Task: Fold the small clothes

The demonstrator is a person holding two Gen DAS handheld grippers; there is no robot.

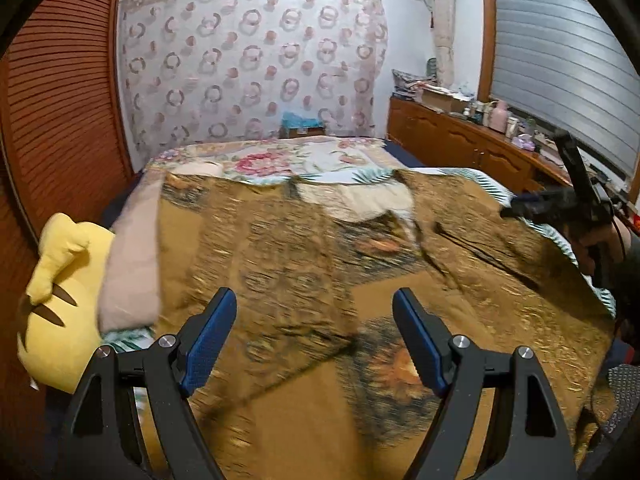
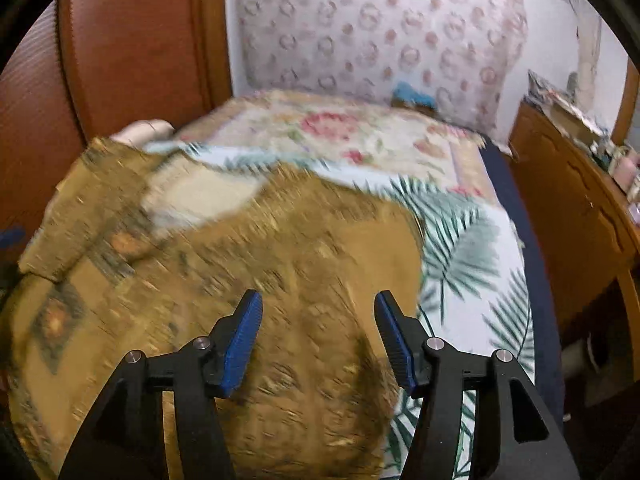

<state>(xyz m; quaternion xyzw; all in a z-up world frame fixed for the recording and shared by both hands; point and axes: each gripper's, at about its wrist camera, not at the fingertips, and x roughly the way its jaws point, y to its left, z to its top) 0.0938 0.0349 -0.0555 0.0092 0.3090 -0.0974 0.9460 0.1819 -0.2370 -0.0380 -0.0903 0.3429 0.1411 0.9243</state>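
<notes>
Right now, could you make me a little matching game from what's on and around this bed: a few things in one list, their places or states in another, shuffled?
Things:
1. yellow plush toy
2. golden-brown patterned cloth
3. white sheet with green palm leaves
4. left gripper

Places or states:
A. spread across the bed
B. open, holding nothing
C. at the bed's left edge
D. showing beside the cloth

Pairs: 1-C, 2-A, 3-D, 4-B

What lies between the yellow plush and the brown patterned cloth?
A folded pinkish cloth lies between the yellow plush and the brown patterned cloth, seen in the left wrist view.
</notes>
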